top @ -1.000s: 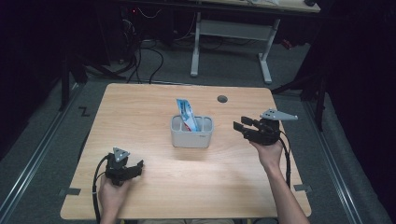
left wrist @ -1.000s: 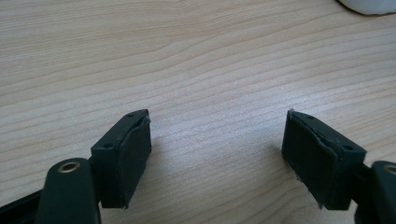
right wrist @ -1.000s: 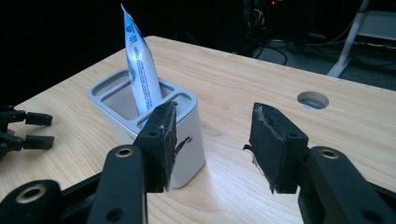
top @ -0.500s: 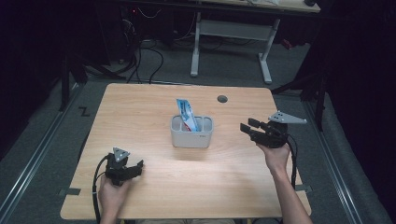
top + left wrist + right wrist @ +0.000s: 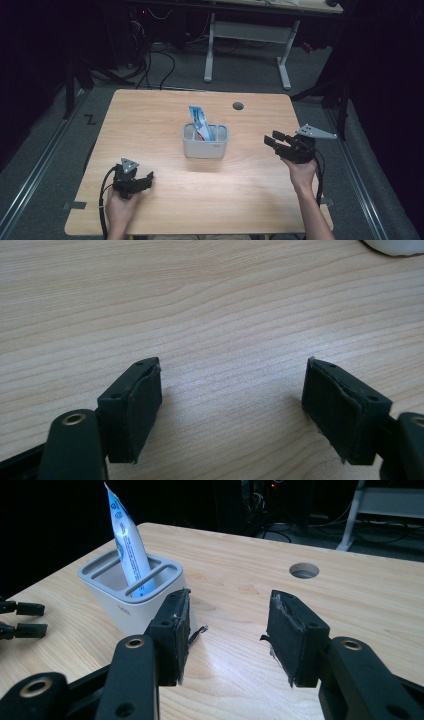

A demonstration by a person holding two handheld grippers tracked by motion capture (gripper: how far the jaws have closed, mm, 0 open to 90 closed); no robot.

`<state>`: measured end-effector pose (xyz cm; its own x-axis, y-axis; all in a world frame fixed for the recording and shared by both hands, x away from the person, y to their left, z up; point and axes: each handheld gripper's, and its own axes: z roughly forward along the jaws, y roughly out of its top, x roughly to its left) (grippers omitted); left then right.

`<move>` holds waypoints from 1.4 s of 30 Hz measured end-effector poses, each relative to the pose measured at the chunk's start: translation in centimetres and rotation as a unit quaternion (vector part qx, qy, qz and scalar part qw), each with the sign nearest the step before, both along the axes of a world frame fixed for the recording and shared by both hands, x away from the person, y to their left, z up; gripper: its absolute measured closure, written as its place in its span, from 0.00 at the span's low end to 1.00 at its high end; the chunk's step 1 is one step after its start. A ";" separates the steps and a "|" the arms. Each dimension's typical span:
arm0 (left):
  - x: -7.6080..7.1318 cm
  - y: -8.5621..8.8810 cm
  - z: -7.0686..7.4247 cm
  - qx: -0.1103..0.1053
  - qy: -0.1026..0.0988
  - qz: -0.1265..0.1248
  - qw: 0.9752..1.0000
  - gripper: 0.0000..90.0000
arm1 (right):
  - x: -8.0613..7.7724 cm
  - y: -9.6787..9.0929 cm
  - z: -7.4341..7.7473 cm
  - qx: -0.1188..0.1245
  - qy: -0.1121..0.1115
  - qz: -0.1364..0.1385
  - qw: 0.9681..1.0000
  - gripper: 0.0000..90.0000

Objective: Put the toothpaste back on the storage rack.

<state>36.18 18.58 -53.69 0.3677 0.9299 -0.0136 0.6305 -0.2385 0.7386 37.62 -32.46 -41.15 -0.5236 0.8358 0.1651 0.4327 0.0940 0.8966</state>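
Observation:
A white slotted holder point(image 5: 205, 141) stands at the middle of the wooden table point(image 5: 150, 115). A blue and white tube point(image 5: 200, 121) sticks up out of it, leaning back; in the right gripper view the tube point(image 5: 125, 535) rises from the holder point(image 5: 131, 592). My right gripper point(image 5: 272, 139) hovers to the right of the holder, pointing at it, open with nothing between its fingers point(image 5: 175, 625). My left gripper point(image 5: 148, 178) rests low near the front left of the table, open over bare wood point(image 5: 232, 385).
A round cable hole point(image 5: 238, 106) sits in the table at the back right. Beyond the table stand a white desk frame point(image 5: 247, 35) and cables on the floor. A metal rail point(image 5: 35, 170) runs along the left side.
My right gripper has drawn back to the right, away from the holder, and sunk slightly. The left gripper has stayed where it was.

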 end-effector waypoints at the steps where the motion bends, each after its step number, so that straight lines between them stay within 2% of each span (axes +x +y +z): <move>1: 0.0 0.0 0.0 0.000 0.000 0.000 1.000 0.27 | -0.1 -0.1 -0.1 0.001 0.001 0.000 1.000 0.57; 14: 0.0 0.0 0.0 0.000 0.000 0.000 1.000 0.27 | -1.1 -1.6 -1.2 0.011 0.008 -0.016 1.000 0.57; 22: 0.0 0.0 0.0 0.000 0.000 0.000 1.000 0.27 | -1.3 -1.8 -1.9 0.001 0.017 -0.018 1.000 0.57; 31: 0.0 0.0 0.0 0.000 0.000 0.000 1.000 0.27 | -1.7 -2.7 -2.7 0.016 0.023 -0.030 0.999 0.57; 42: 0.0 0.0 0.0 0.000 0.000 0.000 1.000 0.27 | -2.1 -3.2 -3.8 0.018 0.032 -0.037 0.999 0.57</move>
<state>36.18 18.57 -53.70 0.3668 0.9302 -0.0127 0.6304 -0.2385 0.7388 35.49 -35.63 -44.90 -0.4474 0.8651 0.2269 0.4944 0.0279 0.8688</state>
